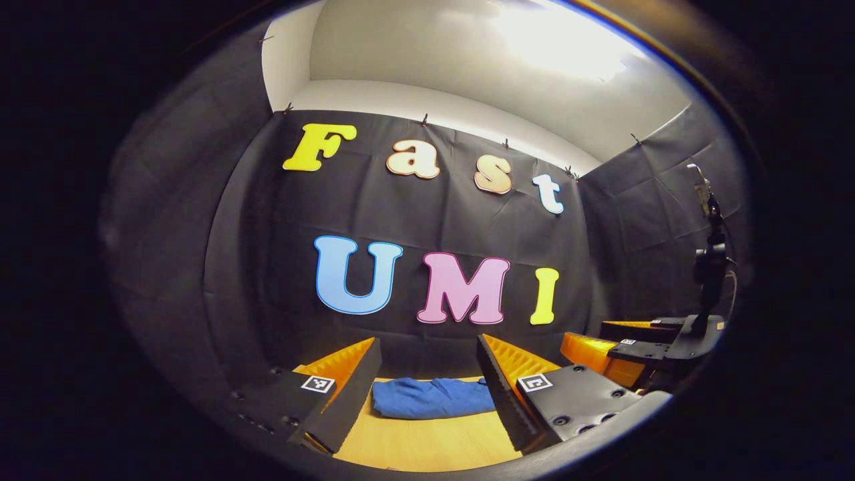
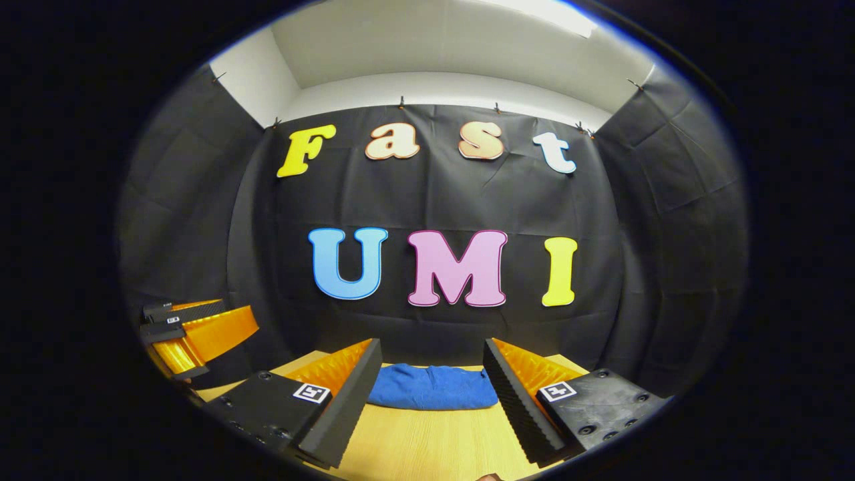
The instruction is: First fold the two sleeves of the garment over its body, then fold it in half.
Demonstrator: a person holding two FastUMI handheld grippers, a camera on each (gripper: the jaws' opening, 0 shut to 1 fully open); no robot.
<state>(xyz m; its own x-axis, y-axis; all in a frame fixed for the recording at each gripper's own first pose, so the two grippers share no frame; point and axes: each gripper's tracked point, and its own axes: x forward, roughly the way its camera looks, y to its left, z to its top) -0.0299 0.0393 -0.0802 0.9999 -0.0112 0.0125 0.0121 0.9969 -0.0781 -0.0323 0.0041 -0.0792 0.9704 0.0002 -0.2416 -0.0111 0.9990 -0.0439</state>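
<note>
Both claws, left claw (image 1: 427, 394) and right claw (image 2: 431, 394), are hanging wide and empty; blue garment (image 2: 431, 387) is lying bunched on tabletop (image 2: 427, 441) ahead, looking compact, fold stage unclear.

Blue garment (image 1: 433, 398) (image 2: 433, 387) lay bunched in a low, wrinkled heap on the wooden table, near the back wall.

Recording booth. Black cloth (image 2: 434, 200) is clipped up as walls around a wooden desk (image 2: 427, 441). A camera stand (image 1: 708, 267) occupies one corner.
</note>
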